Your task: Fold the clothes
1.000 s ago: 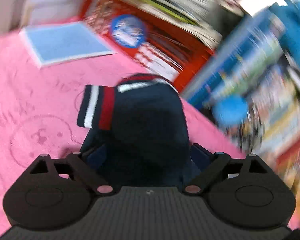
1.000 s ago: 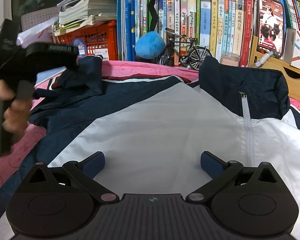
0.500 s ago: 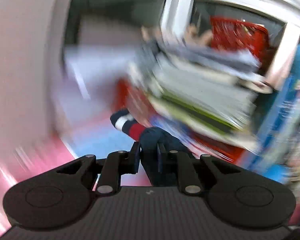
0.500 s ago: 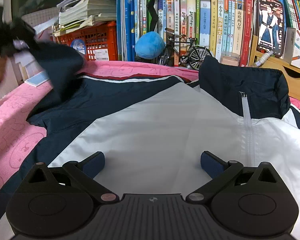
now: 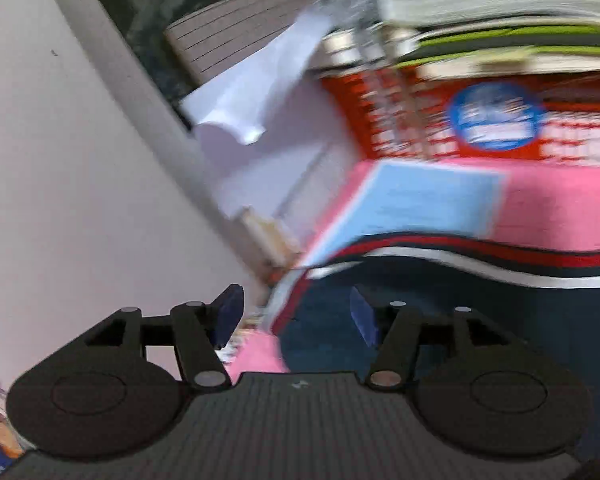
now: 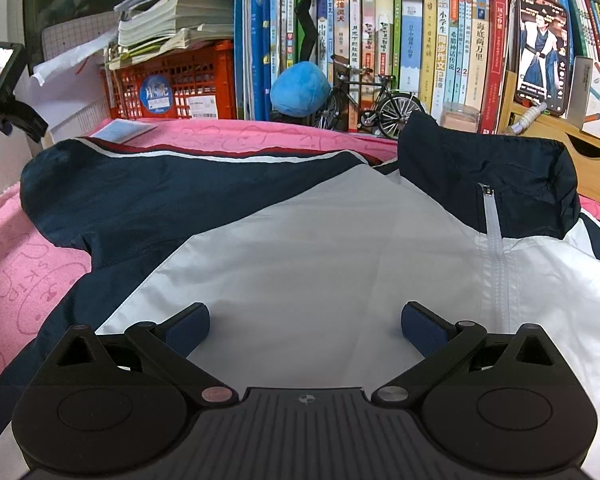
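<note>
The navy and white jacket (image 6: 320, 240) lay spread front-up on the pink-covered bench (image 6: 16, 264), its zipped collar (image 6: 488, 184) standing toward the bookshelf (image 6: 420, 40) and its navy sleeve (image 6: 140, 192) stretched out to the left. Your right gripper (image 6: 305, 326) hovered over the white chest panel, fingers (image 6: 186, 326) spread wide with nothing between them. Your left gripper (image 5: 296, 314) sat at the sleeve's end near the bench edge, its fingers (image 5: 362, 314) opening, one over navy cloth but gripping nothing. An orange crate (image 6: 172, 84) stood behind.
</note>
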Action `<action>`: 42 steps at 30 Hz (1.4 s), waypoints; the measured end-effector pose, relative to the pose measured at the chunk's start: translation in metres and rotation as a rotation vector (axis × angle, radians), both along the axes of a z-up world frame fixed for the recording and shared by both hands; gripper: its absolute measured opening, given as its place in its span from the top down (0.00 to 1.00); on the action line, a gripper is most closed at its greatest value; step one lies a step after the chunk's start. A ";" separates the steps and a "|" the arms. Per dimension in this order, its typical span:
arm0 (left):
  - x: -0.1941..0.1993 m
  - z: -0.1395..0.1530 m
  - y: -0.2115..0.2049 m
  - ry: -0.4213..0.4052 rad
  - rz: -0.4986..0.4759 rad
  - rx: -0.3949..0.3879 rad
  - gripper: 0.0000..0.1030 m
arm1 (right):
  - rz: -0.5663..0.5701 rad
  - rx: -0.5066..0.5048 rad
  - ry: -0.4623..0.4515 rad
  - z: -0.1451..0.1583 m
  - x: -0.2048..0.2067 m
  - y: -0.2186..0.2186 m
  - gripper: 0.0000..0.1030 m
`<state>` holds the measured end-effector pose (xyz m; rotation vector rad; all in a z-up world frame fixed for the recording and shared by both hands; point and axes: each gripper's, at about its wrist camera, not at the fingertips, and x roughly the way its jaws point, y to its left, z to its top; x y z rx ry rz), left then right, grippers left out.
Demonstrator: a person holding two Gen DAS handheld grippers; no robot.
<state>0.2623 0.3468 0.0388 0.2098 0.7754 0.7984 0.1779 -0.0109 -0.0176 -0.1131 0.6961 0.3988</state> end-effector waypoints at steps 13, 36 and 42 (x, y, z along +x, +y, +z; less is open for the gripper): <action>-0.096 -0.015 -0.200 -0.120 -0.777 -0.407 0.37 | 0.029 -0.023 0.006 0.006 -0.007 -0.012 0.00; -0.033 0.001 -0.257 -0.043 -0.949 -0.359 0.48 | -0.231 -0.092 -0.035 0.030 0.037 -0.207 0.90; 0.048 -0.052 -0.311 0.085 -0.936 -0.339 0.66 | -0.167 -0.086 0.002 0.012 0.099 -0.159 0.90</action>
